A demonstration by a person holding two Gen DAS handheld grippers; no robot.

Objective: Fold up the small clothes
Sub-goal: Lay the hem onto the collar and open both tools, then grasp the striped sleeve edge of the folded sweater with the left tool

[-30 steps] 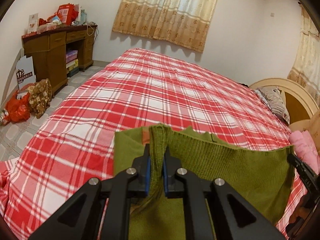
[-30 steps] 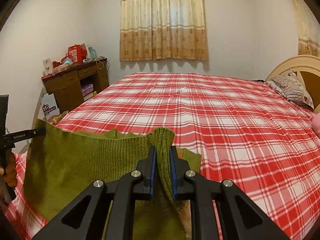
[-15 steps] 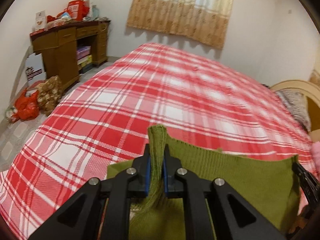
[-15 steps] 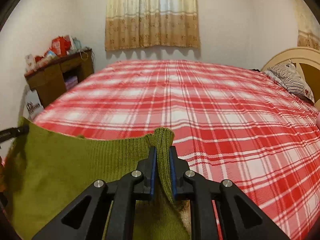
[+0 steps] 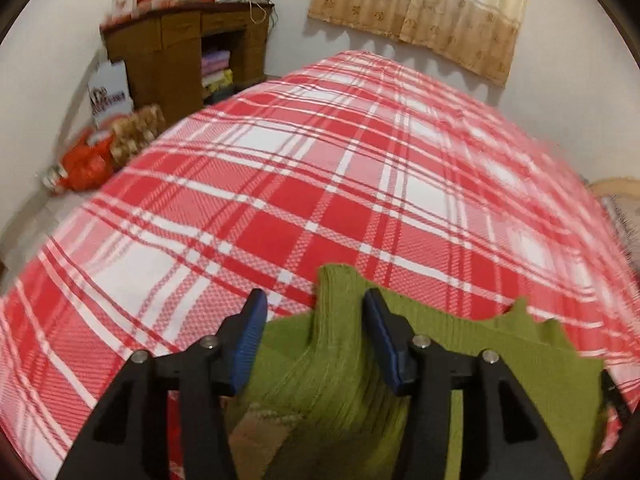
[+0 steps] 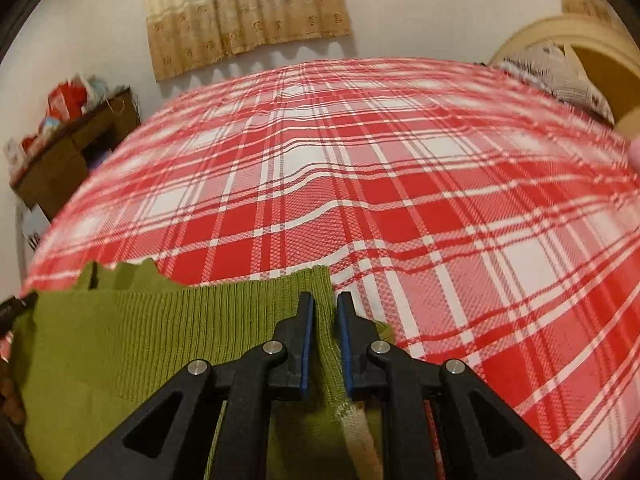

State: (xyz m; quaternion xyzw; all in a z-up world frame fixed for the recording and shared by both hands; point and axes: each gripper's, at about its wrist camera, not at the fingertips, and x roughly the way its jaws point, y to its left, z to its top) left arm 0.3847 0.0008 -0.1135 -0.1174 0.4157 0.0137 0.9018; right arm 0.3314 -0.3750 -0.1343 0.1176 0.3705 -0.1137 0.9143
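We see the green knit garment [image 5: 360, 384] lying at the near edge of the bed [image 5: 340, 168], its ribbed upper edge running across toward our right side. Our left claw [image 5: 314, 312] stands released, its blue pads wide apart with a raised fold of the knit standing free between them. Our right claw [image 6: 325, 312] is nearly closed and grasps a narrow ridge of the garment [image 6: 168, 336] near its corner. Beyond the garment the red plaid bedspread spreads wide and bare toward the curtain [image 5: 424, 12]. At the left a wooden desk [image 5: 188, 52] holds folded cloths in its open shelves, with boxes on top.
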